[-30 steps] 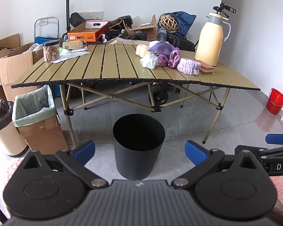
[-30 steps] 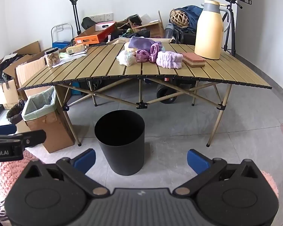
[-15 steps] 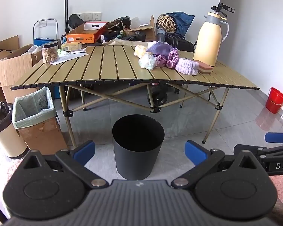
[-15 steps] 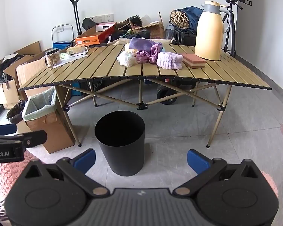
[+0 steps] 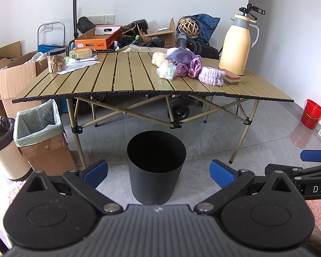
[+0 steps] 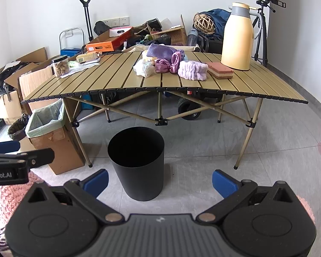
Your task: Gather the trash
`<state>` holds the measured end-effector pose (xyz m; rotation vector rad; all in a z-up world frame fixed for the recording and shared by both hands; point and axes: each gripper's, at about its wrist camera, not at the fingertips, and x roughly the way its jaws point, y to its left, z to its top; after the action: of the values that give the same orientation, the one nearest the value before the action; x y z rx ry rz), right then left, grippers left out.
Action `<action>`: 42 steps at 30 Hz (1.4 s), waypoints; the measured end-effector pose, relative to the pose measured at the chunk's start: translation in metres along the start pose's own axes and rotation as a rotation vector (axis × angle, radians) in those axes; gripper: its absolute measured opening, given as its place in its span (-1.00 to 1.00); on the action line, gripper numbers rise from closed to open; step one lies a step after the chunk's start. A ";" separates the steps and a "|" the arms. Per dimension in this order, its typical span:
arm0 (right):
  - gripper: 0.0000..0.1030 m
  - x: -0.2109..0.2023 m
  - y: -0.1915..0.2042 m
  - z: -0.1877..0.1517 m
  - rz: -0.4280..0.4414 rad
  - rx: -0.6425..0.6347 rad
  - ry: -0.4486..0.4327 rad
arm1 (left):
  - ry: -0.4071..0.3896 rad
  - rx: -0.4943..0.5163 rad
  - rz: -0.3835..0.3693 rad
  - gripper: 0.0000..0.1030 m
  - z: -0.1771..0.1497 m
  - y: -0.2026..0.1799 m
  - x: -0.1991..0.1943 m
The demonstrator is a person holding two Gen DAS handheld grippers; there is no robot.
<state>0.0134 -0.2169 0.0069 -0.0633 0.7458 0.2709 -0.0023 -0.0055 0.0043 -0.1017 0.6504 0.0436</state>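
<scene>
Since nothing is picked up yet, I hold both tools low and back from the table (image 5: 126, 79): left gripper (image 5: 158, 171) spread wide and empty, right gripper (image 6: 159, 181) the same. The black bin (image 5: 156, 162) stands on the floor in front of the table, probably handy for drops. The likely trash, a crumpled plastic bag (image 6: 143, 68), lies mid-table against the purple cloths (image 6: 171, 63). The bin's inside is too dark to read.

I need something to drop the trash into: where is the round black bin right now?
The round black bin stands on the grey floor in front of the slatted folding table, centred in both wrist views, right of the bag-lined cardboard box.
</scene>
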 end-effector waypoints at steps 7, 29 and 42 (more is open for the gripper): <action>1.00 0.002 0.000 -0.002 0.000 -0.001 -0.002 | -0.001 0.002 0.000 1.00 0.000 -0.001 0.000; 1.00 -0.002 0.001 0.001 -0.001 -0.003 -0.002 | -0.002 0.006 0.001 1.00 0.004 -0.004 -0.003; 1.00 -0.008 0.004 0.006 0.001 -0.006 -0.005 | -0.003 0.006 0.000 1.00 0.004 -0.004 -0.003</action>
<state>0.0107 -0.2137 0.0164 -0.0679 0.7406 0.2738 -0.0026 -0.0092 0.0095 -0.0958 0.6476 0.0420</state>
